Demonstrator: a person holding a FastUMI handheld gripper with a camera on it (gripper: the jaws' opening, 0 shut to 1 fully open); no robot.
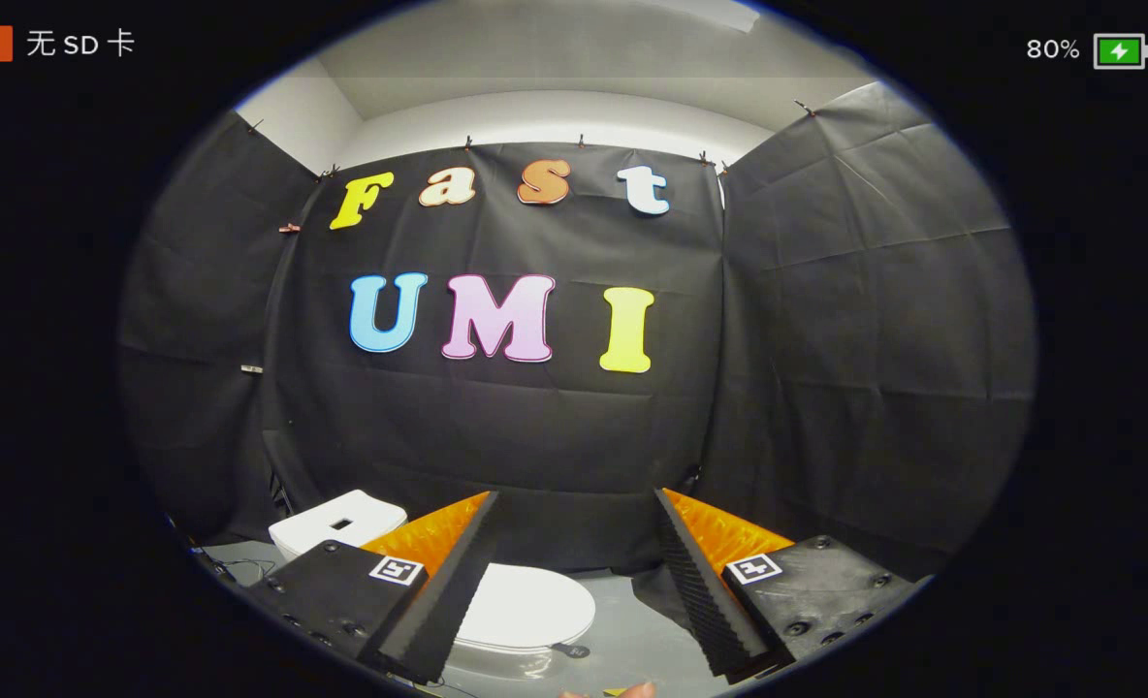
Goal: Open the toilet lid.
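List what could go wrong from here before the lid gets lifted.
1. The gripper is open and well above the closed toilet lid, so nothing is gripped yet; a careless descent could knock the lid instead of catching its edge.
2. The lid looks smooth and glossy, so the jaws may slip off it.
3. The tank stands close behind the lid; a fast swing could bang the lid against it.
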